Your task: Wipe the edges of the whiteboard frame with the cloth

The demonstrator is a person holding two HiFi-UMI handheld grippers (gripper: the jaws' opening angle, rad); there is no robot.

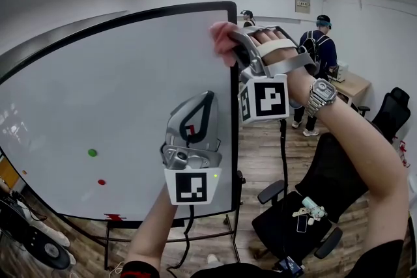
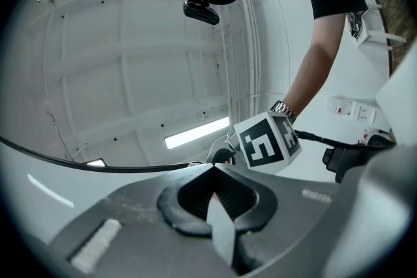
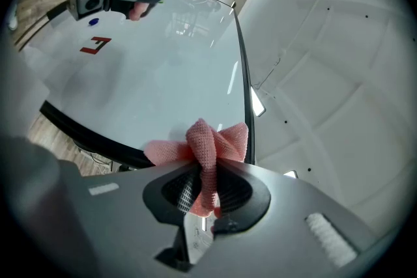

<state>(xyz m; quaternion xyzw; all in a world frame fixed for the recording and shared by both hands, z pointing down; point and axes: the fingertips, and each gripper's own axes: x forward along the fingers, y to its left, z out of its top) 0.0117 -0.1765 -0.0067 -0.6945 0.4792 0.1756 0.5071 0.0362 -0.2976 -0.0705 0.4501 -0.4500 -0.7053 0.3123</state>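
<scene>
A large whiteboard with a black frame (image 1: 234,159) stands tilted in front of me. A pink cloth (image 1: 221,41) is bunched in my right gripper (image 1: 238,43), which is shut on it and holds it against the frame's top right corner. In the right gripper view the cloth (image 3: 210,145) sticks out of the right gripper (image 3: 202,195) onto the frame's edge (image 3: 245,91). My left gripper (image 1: 207,101) points upward lower down, in front of the board's right side, shut and holding nothing. From the left gripper view, the left gripper (image 2: 217,205) looks toward the ceiling.
Green (image 1: 92,153) and red (image 1: 101,182) magnets sit on the board's lower left. A black office chair (image 1: 306,221) stands at the lower right. Two people (image 1: 319,42) stand at a desk (image 1: 352,84) behind. Cables hang below the board's stand (image 1: 189,231).
</scene>
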